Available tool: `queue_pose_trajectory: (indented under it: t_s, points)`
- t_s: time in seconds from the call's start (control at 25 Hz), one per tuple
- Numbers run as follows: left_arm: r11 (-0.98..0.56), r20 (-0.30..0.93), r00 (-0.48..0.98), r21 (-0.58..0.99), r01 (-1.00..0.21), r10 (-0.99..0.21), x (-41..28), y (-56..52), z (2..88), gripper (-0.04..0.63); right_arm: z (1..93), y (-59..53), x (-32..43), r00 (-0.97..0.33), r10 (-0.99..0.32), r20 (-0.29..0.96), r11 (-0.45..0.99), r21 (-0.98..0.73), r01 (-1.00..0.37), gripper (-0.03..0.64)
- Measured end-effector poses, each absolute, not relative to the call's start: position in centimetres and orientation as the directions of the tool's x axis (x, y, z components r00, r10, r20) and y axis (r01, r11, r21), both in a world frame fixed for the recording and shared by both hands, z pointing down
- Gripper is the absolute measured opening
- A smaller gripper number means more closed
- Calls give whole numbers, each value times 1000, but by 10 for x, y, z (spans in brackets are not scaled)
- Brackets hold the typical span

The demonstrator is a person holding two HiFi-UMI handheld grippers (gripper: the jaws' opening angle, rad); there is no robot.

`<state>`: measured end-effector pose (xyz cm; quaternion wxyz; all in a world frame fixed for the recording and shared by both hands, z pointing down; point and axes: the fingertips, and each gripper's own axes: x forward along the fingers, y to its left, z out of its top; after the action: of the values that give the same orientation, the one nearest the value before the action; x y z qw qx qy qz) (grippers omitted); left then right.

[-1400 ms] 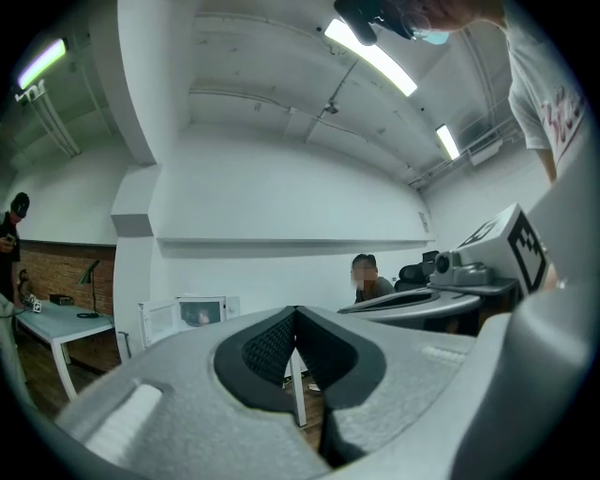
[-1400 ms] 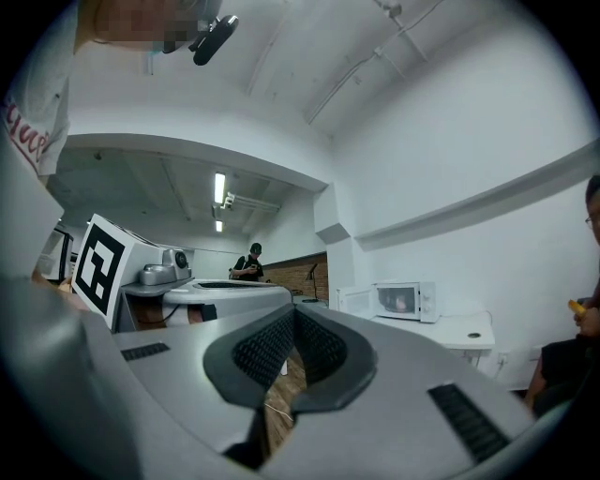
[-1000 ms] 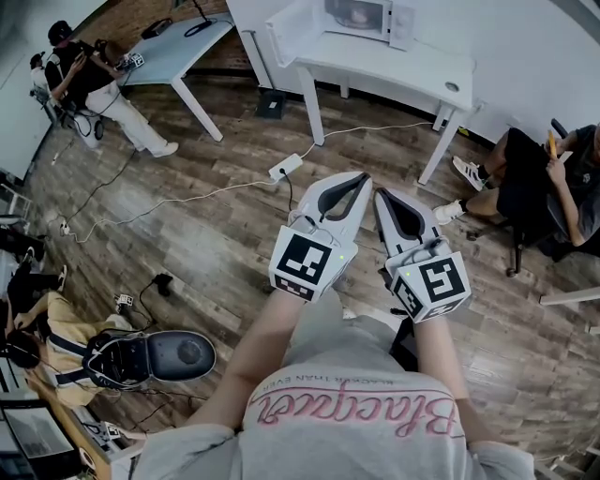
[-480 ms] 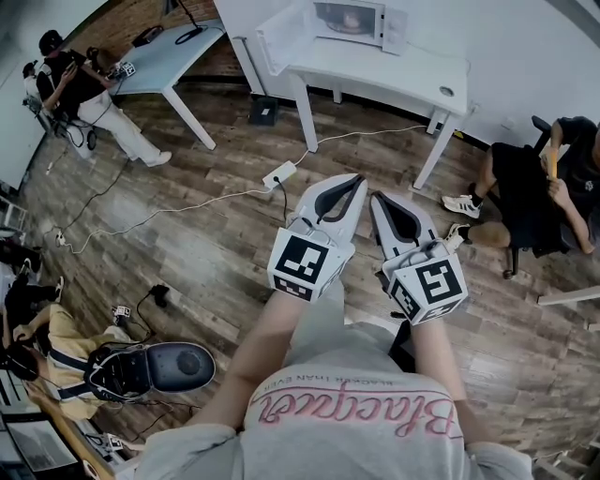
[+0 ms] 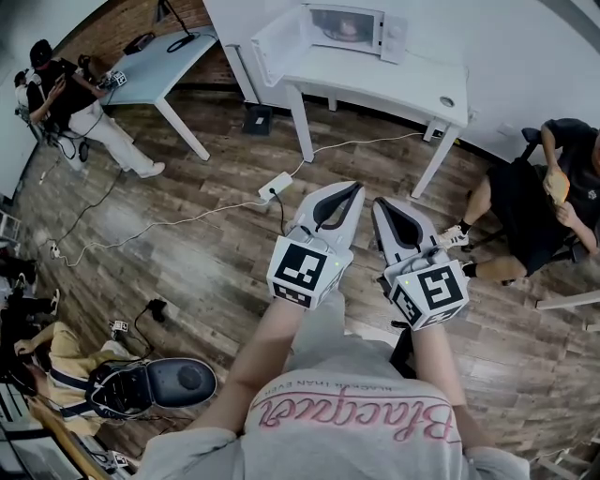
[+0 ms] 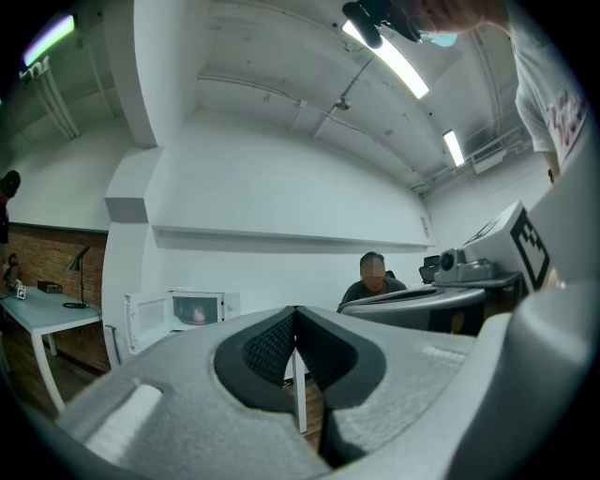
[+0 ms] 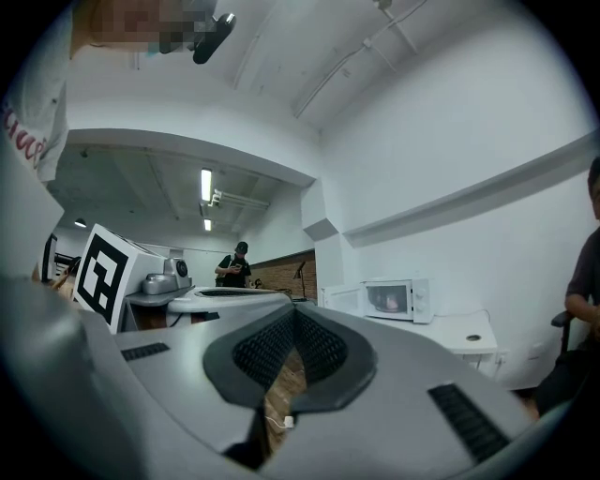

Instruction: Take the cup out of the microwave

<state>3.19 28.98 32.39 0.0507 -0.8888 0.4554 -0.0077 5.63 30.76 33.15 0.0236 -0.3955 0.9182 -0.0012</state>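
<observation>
**Not yet within reach: an approach with closed, empty jaws**

Clearly the step in hand is the approach. The wooden floor [image 5: 187, 234] fills most of the head view. The white table [image 5: 403, 77] stands well apart from the person, against the far wall. On this table sits the microwave [image 5: 354, 26], with its door [image 5: 277, 42] swung open to the left. The left gripper [image 5: 352, 189] and the right gripper [image 5: 379, 202] are held side by side in front of the body and point level toward the table. Each gripper view shows its two jaws pressed together at the tips, with nothing between them. The cup [image 7: 388, 300] is inside the microwave. It shows only as a small pinkish shape in the opening, too small to tell how it stands. I judge that the next move calls for coming closer to the table. One gripper must then open its jaws before it enters the microwave, and it must keep clear of the open door.
</observation>
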Motion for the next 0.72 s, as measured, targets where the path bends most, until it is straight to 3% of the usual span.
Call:
queue_pose_trajectory:
  t_s: [0.72]
  points:
    - [-588, -54, 593, -83, -804, -803, 7, 166, 319, 5, 329, 185, 27, -691, -722, -41, 692, -11, -722, 11]
